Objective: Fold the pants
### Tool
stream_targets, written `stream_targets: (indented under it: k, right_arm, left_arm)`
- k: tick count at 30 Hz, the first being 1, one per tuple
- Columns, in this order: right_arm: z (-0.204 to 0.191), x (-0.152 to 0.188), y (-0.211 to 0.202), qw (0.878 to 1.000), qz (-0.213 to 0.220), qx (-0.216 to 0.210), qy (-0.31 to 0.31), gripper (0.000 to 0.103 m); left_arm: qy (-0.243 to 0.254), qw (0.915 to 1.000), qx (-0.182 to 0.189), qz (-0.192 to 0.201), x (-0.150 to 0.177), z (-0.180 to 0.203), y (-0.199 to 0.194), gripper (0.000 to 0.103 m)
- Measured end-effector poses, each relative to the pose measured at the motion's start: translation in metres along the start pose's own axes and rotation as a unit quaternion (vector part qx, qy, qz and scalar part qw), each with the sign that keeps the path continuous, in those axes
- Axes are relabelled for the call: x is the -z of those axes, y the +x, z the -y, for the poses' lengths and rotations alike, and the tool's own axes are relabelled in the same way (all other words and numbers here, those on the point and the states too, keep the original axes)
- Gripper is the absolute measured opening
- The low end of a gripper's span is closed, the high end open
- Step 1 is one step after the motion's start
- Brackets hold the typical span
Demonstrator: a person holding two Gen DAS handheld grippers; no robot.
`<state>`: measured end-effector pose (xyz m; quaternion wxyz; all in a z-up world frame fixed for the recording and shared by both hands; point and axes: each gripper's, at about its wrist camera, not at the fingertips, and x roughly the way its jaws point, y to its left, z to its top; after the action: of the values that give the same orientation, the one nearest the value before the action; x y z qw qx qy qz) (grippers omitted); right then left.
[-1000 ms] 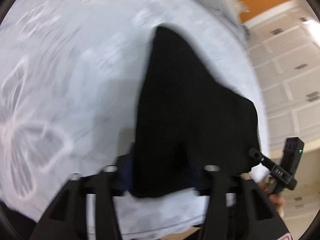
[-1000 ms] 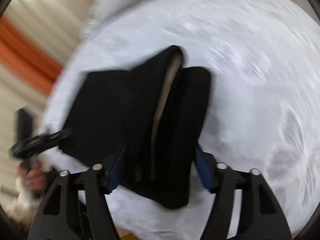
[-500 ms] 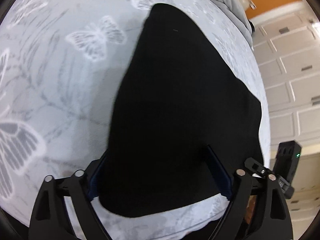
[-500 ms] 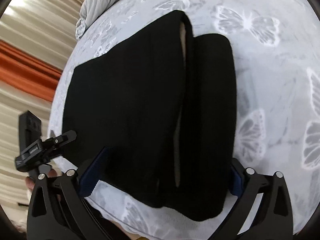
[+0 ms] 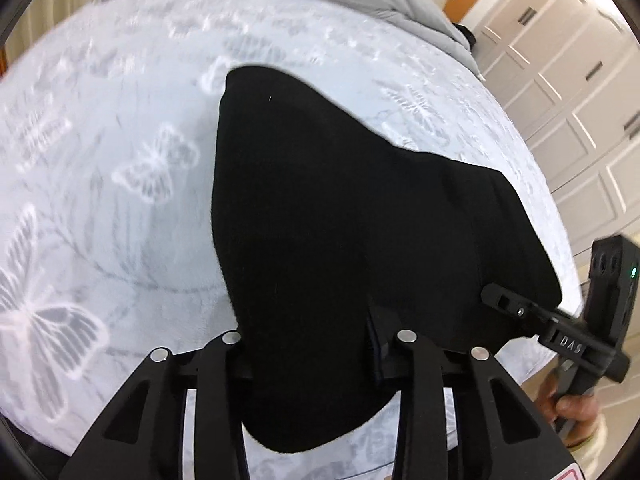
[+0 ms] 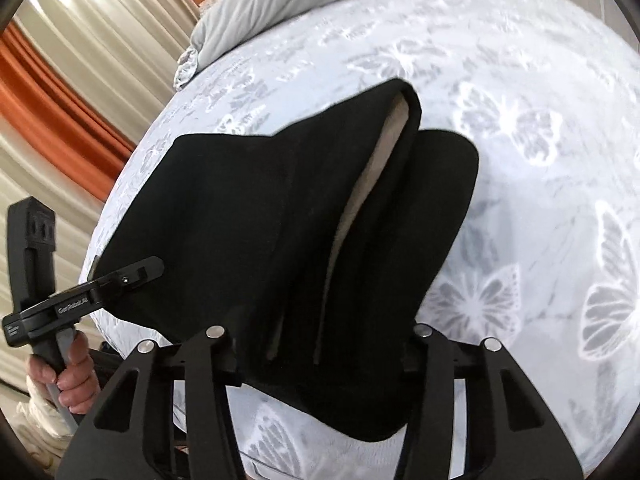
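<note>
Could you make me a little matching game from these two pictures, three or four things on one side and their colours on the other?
Things:
1. pants
2. bedspread
3. curtain stripe
4. pants lining

Colours:
A. orange
B. beige
C. black
D. pale, with butterflies

Pairs: 1-C, 2-D, 3-A, 4-B

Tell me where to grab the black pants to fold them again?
Probably grab the black pants by the near edge hanging toward you, coming in from the front of the bed. That edge lies loose between each tool's fingers, easy to pinch, while the far end lies flat.
</note>
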<state>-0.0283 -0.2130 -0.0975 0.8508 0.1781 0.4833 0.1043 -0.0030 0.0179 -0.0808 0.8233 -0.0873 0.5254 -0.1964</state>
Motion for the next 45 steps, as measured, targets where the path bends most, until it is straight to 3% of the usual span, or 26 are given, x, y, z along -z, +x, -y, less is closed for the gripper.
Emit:
stream_targets:
  k: [4,13,20,28,33,40,45]
  right_arm:
    - [-0.011,-0.008,-0.014,1.000,0.022,0.002,-0.019,0.043]
    - [-0.039,-0.018,-0.052,0.996,0.075,-0.018,-0.051,0.042]
    - [-0.068,-0.038,-0.074,0.986,0.141,-0.035,-0.085,0.042]
    - [-0.088,-0.068,-0.109,0.971,0.216,-0.057,-0.087,0.041]
    - [-0.095,-0.095,-0.135,0.959,0.261,-0.067,-0.088,0.041]
    - [-0.107,-0.168,-0.163,0.944,0.303,-0.087,-0.094,0.041]
    - [-0.105,-0.225,-0.165,0.939,0.316,-0.100,-0.088,0.041]
  left_arm:
    - [0.028,0.9992,-0.010,0.027,-0.001,0.017,-0.018,0.028]
    - [0.049,0.9964,0.013,0.068,0.005,0.024,-0.064,0.027]
    - [0.063,0.9896,0.019,0.128,-0.004,0.029,-0.104,0.027]
    - [0.096,0.9719,0.004,0.215,-0.035,0.048,-0.147,0.027]
    - [0.101,0.9607,0.013,0.258,-0.076,0.055,-0.180,0.027]
    - [0.140,0.9365,-0.012,0.321,-0.136,0.084,-0.216,0.028]
    - [0.139,0.9290,-0.012,0.343,-0.184,0.084,-0.221,0.028]
